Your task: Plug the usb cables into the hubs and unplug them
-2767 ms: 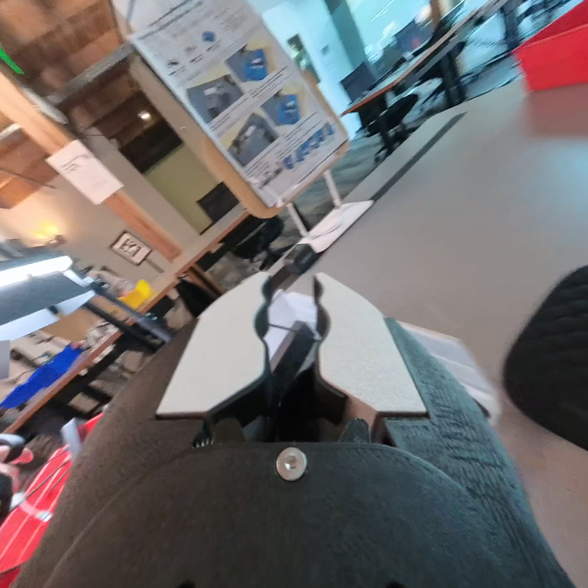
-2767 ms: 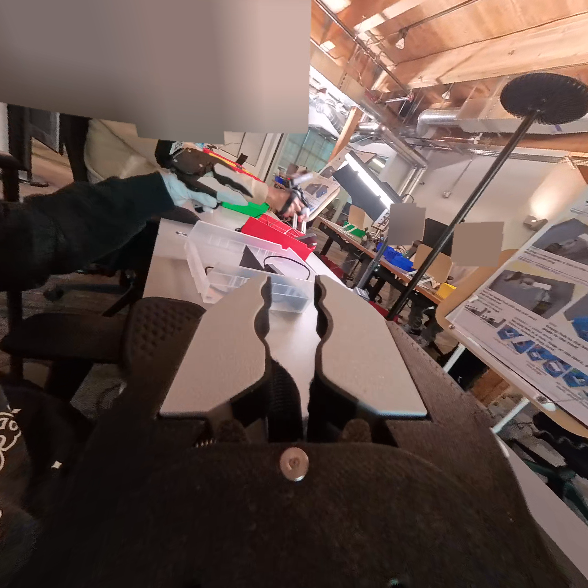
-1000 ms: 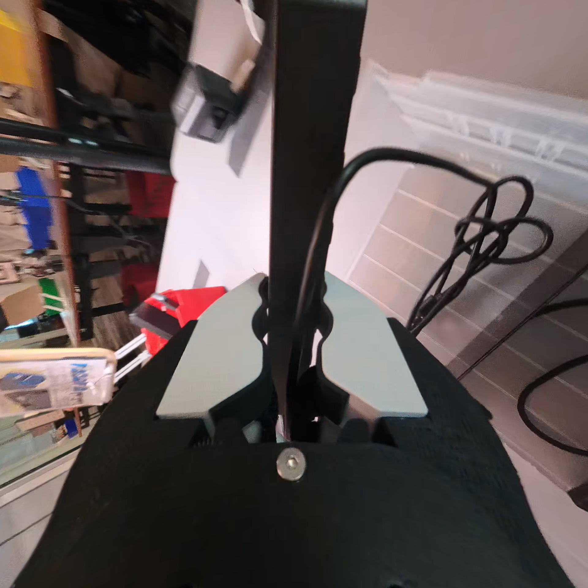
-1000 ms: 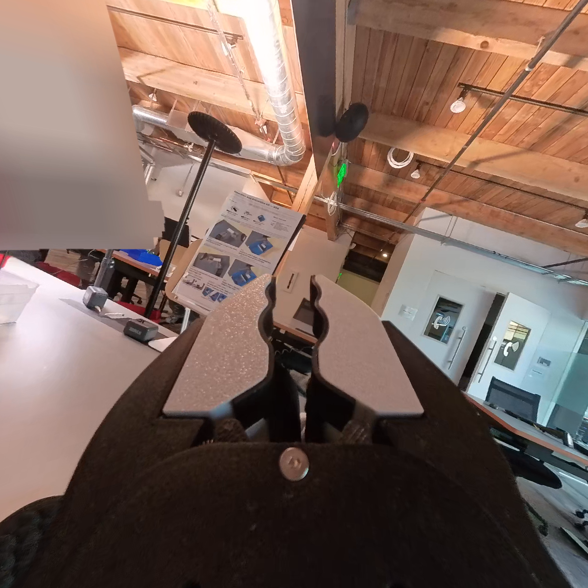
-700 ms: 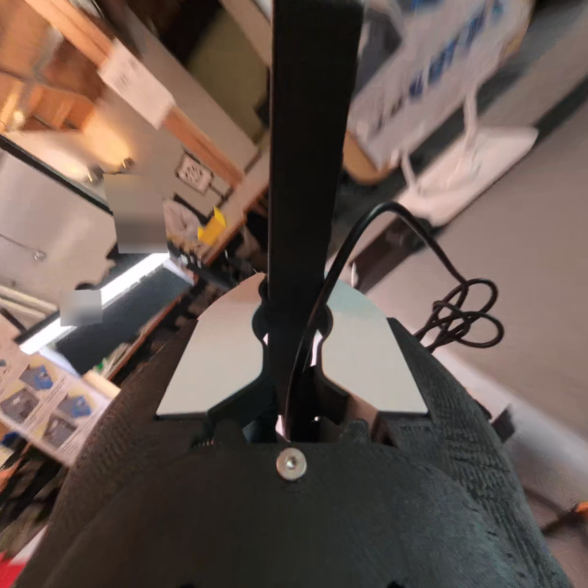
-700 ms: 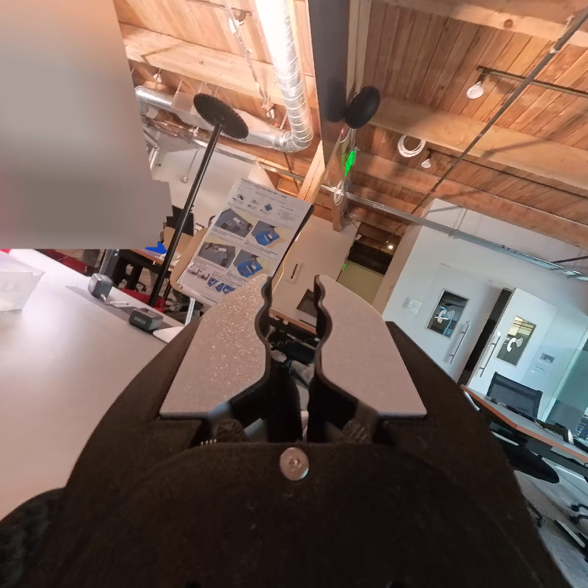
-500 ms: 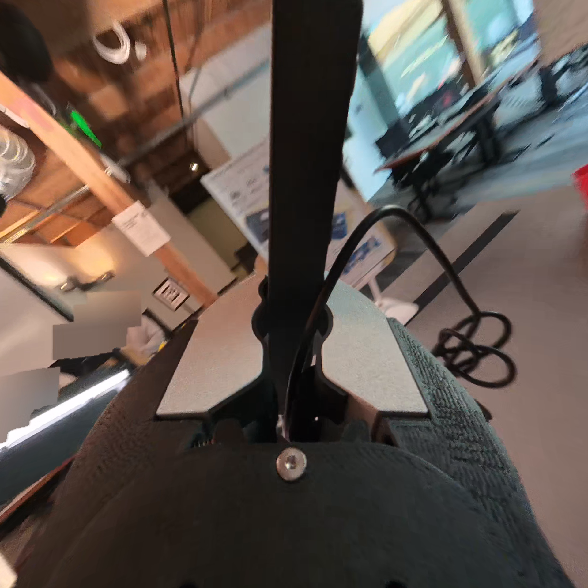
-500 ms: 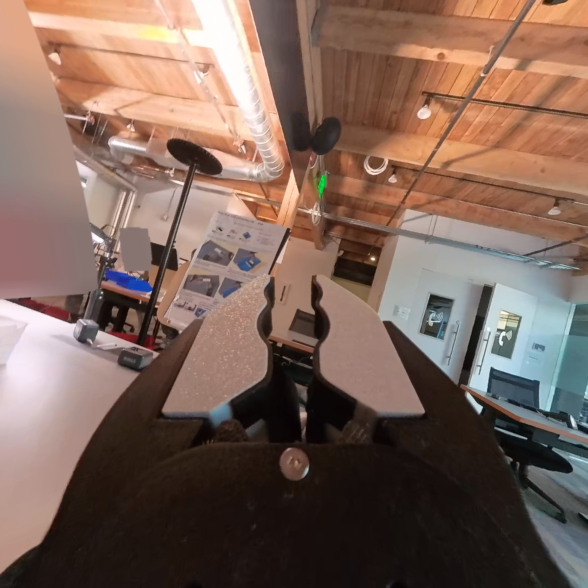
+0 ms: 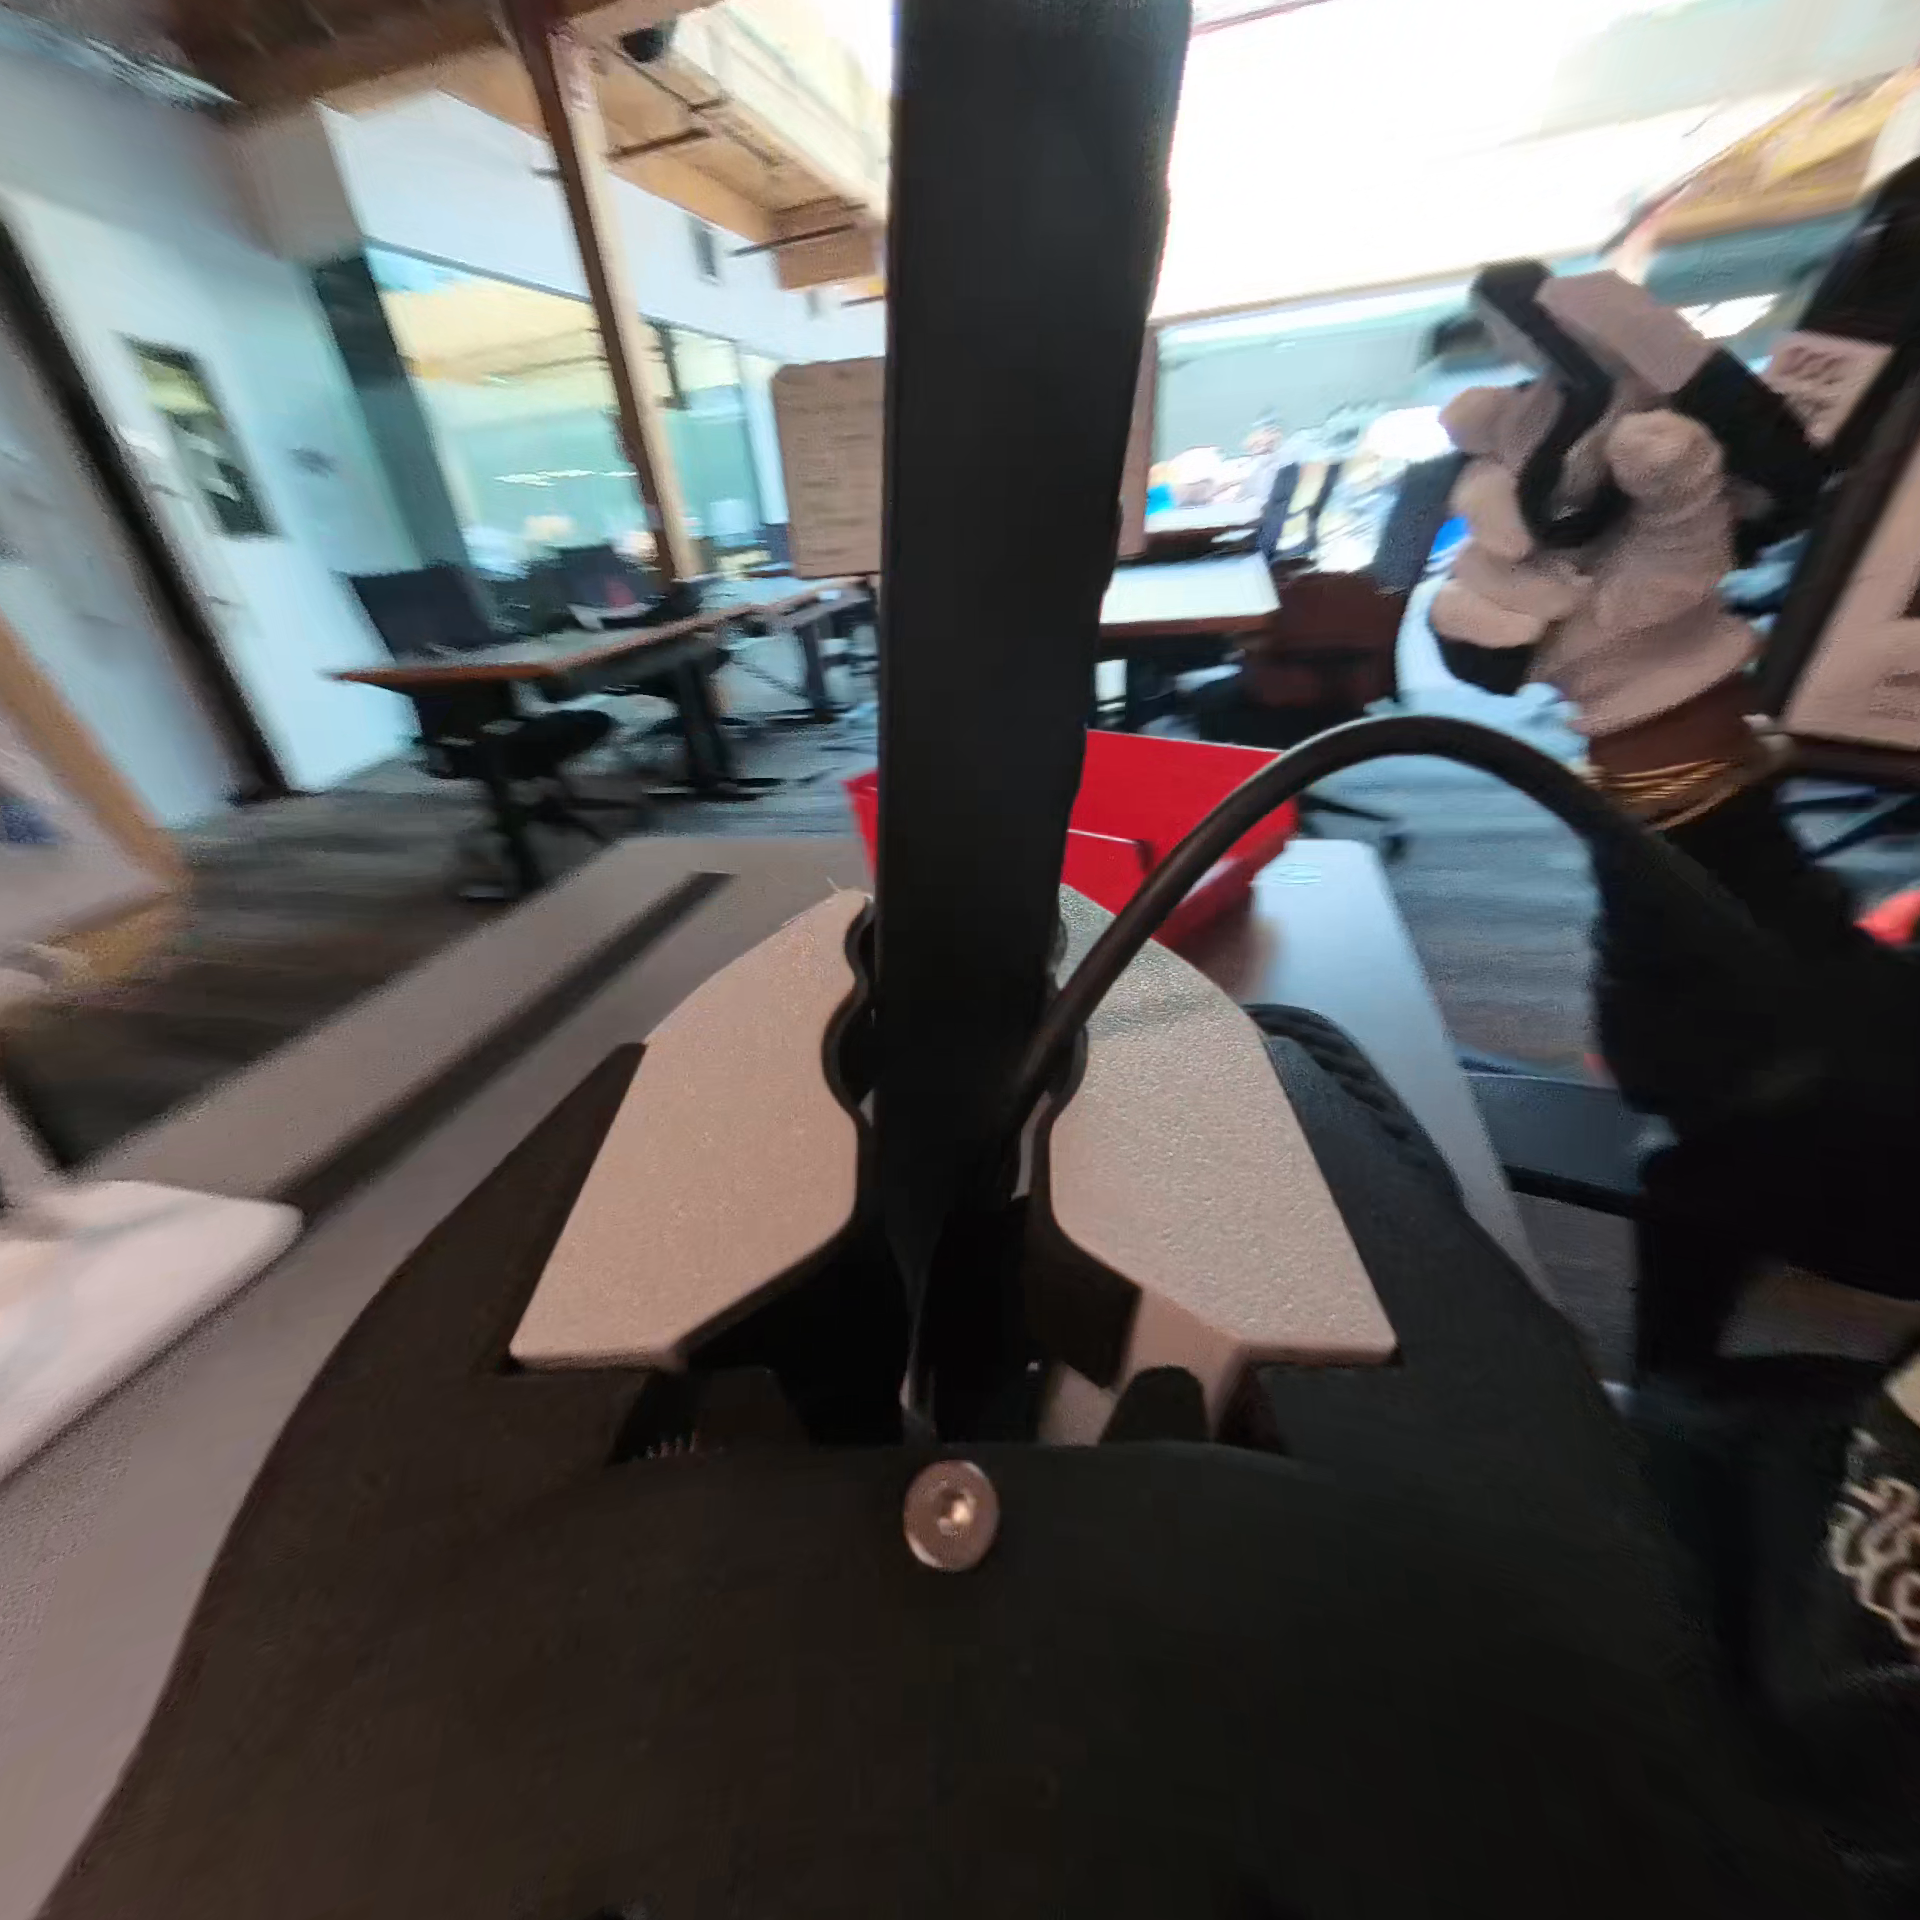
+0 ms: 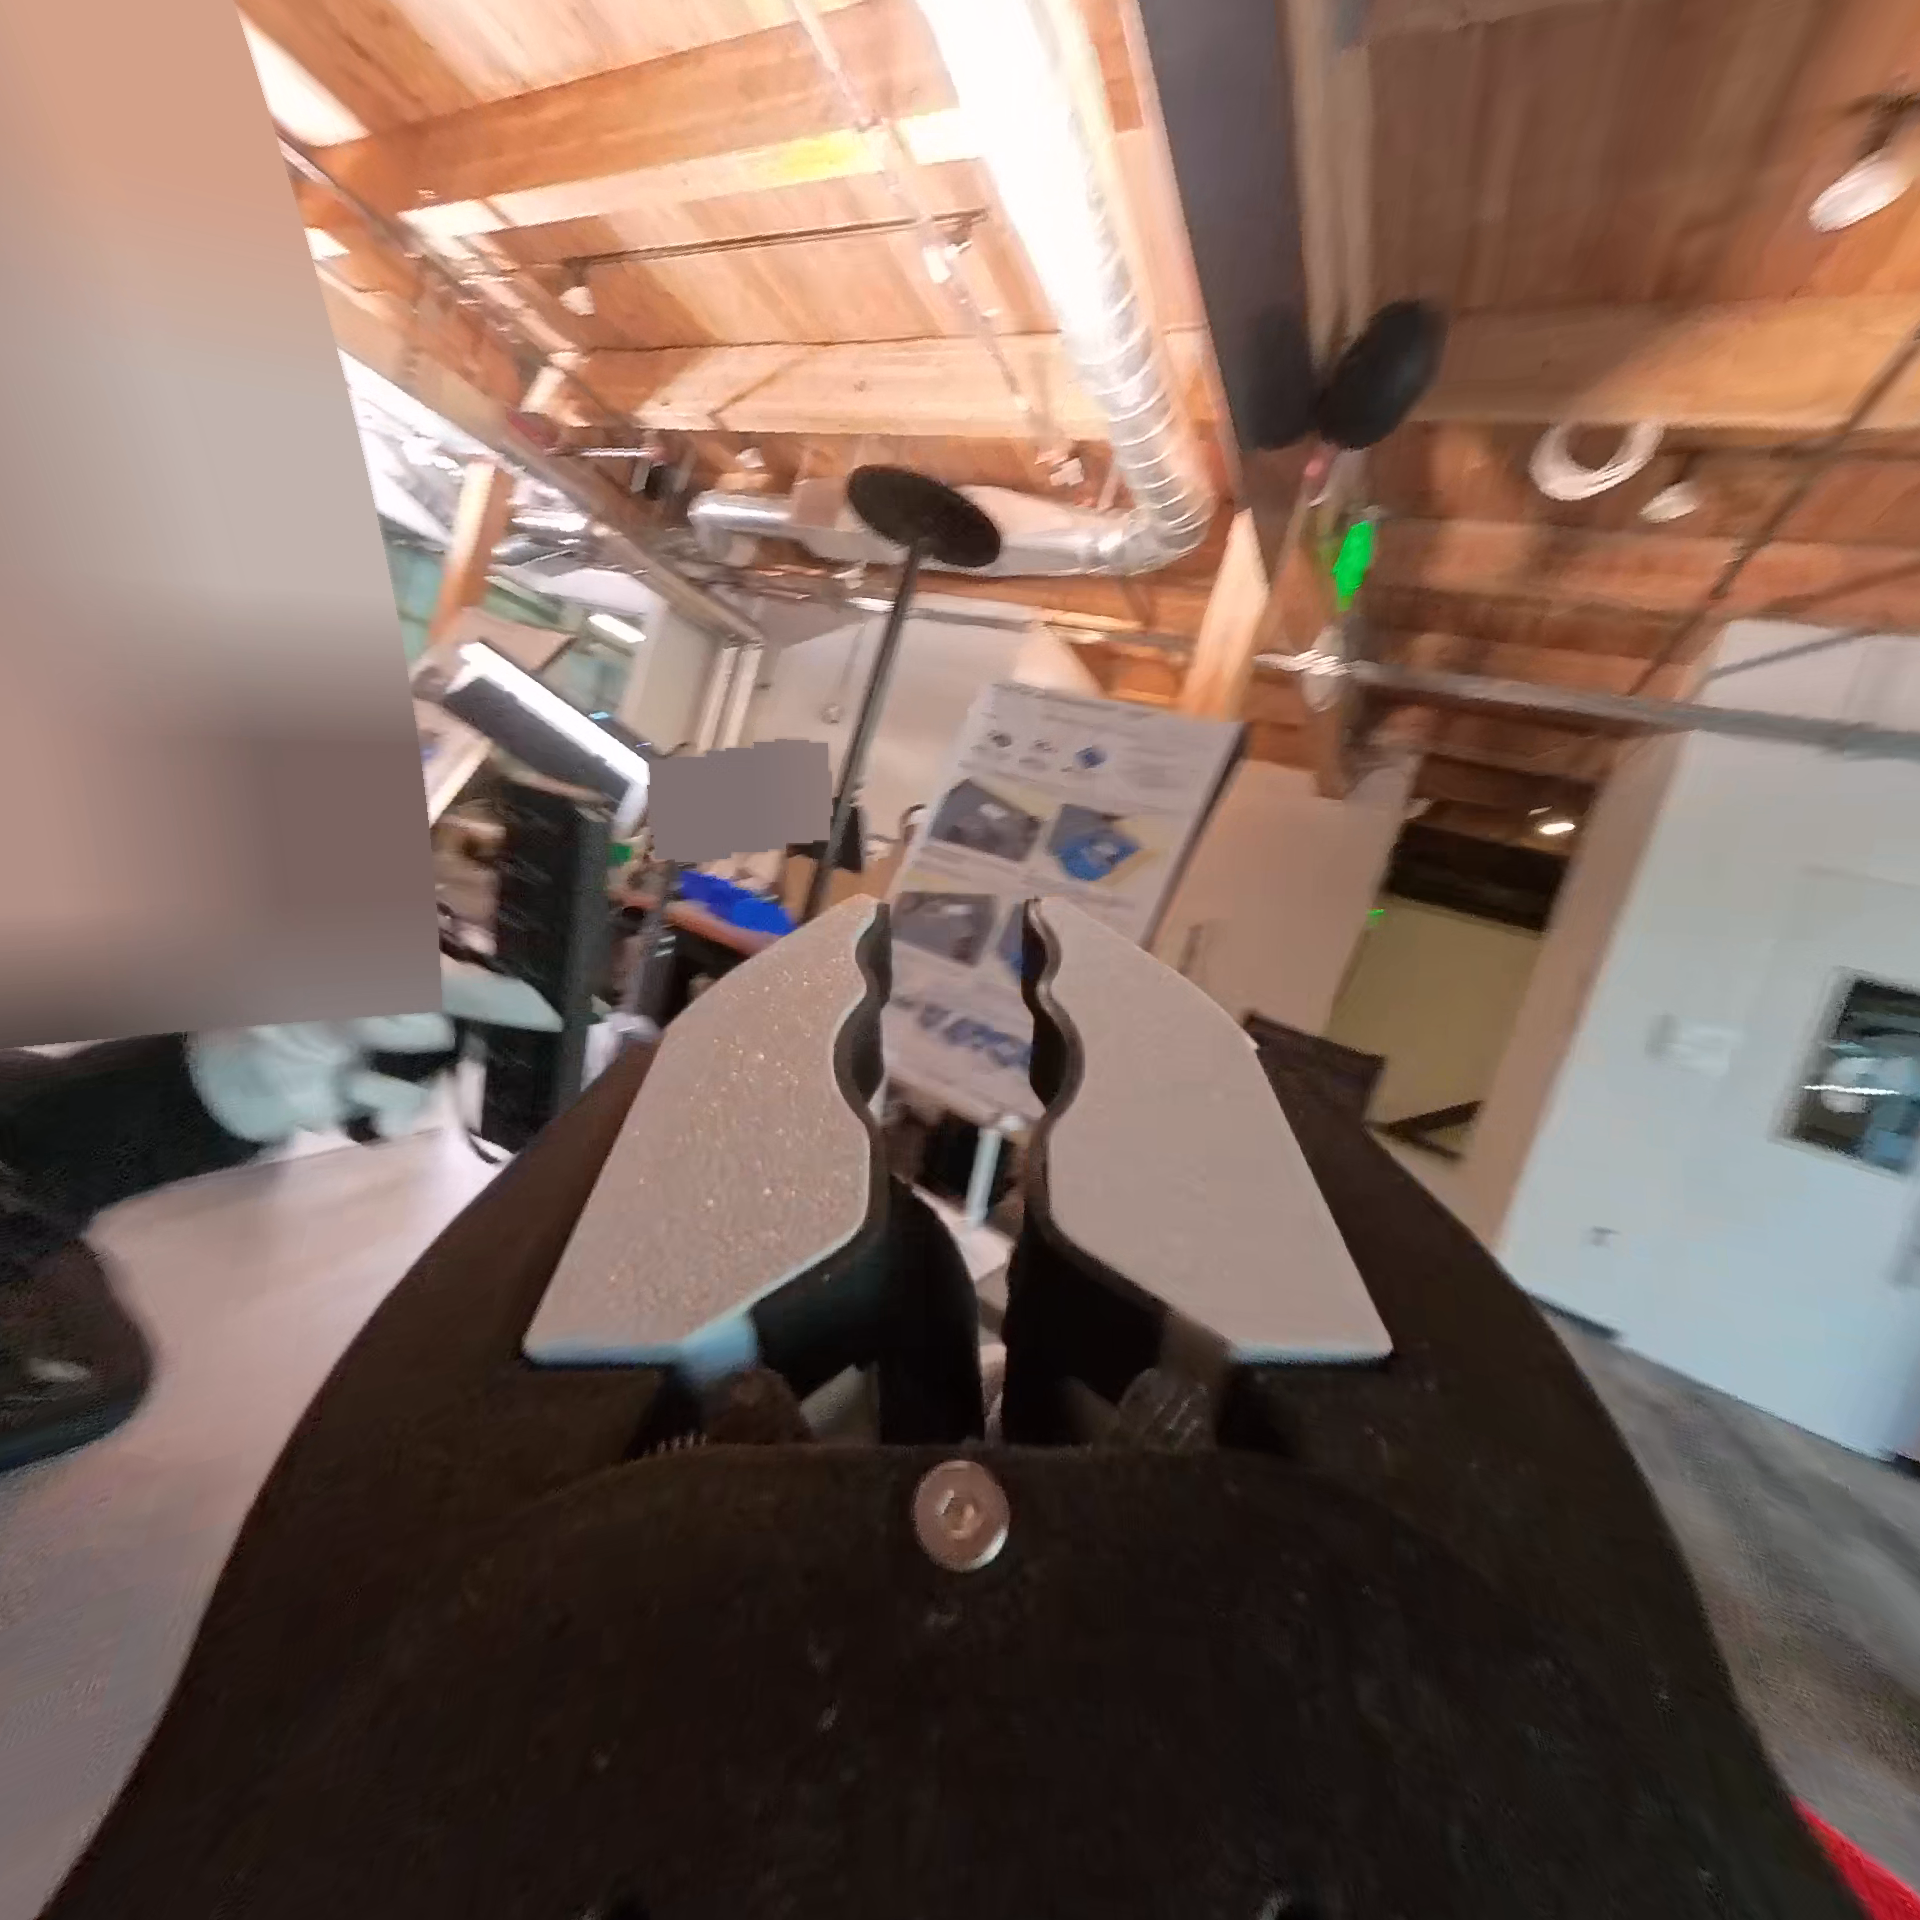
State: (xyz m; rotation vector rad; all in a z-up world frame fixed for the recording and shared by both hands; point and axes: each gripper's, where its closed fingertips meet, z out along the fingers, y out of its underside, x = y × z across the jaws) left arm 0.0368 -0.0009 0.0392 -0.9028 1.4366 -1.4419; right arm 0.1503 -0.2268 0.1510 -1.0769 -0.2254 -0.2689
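Left wrist view
Left hand-held gripper [image 9: 961, 997]: pinching the hub between its two fingers.
Hub [image 9: 1023, 436]: long black bar, rising from the fingers past the top edge.
Cable [image 9: 1455, 743]: arcs from the hub's right side, over toward a dark sleeve [image 9: 1766, 1091].
Red bin [image 9: 1164, 821]: behind the hub, on the bench [image 9: 343, 1081].

Right wrist view
Right hand-held gripper [image 10: 956, 966]: fingers slightly spread, holding nothing.
Poster board [image 10: 1070, 831]: beyond the fingertips.
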